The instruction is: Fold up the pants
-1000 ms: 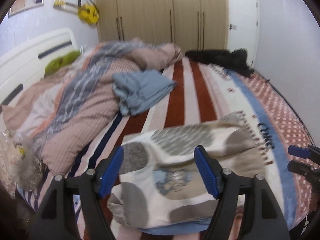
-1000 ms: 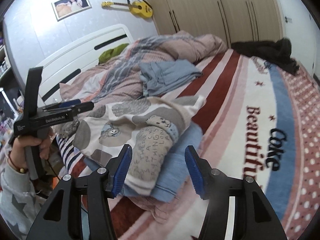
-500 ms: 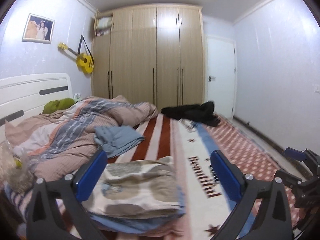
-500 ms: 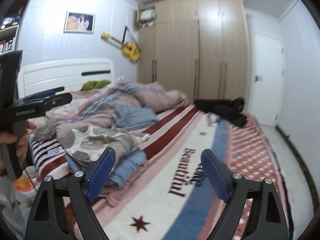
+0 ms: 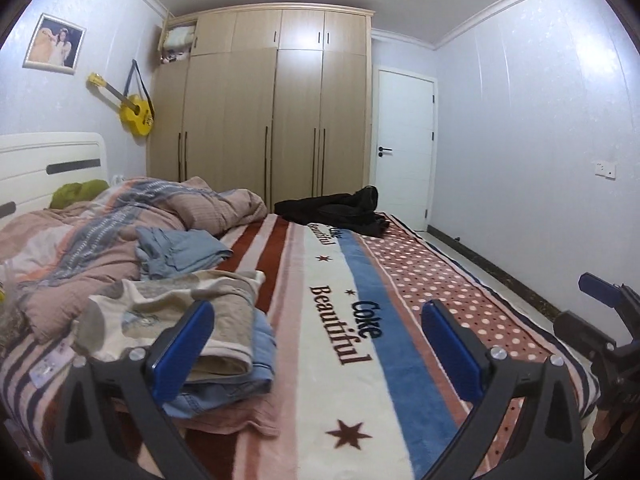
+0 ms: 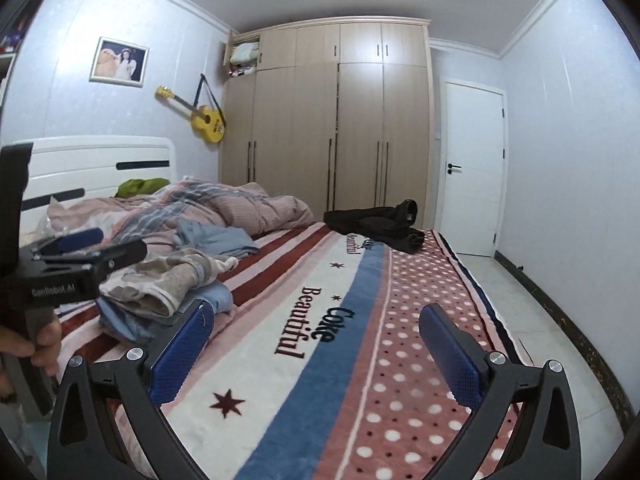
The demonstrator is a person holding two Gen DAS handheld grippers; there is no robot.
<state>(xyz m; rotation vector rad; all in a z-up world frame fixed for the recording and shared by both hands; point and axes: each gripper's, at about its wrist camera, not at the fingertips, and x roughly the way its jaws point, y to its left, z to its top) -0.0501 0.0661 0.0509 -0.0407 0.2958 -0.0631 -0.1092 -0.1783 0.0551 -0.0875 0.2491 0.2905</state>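
I've pulled both claws back since a second ago: left claw [image 5: 316, 344] and right claw [image 6: 314, 346] gape, released. Folded pants [image 5: 188, 316] top the stack (bed's [image 5: 336, 392] left side), long axis toward the wardrobe [image 5: 272, 112].

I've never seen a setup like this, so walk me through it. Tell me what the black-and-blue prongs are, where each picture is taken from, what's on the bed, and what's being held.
The prongs are two hand-held grippers; a person carries one in each hand. Each picture comes from a camera on one gripper, looking out along its fingers.

The left gripper and the right gripper are both open and hold nothing.

On the striped blanket lie folded patterned pants on a pile of blue clothes. Further back are a light blue garment, a rumpled quilt and dark clothing.

In the right gripper's view, the person's hand grips the left gripper's handle.
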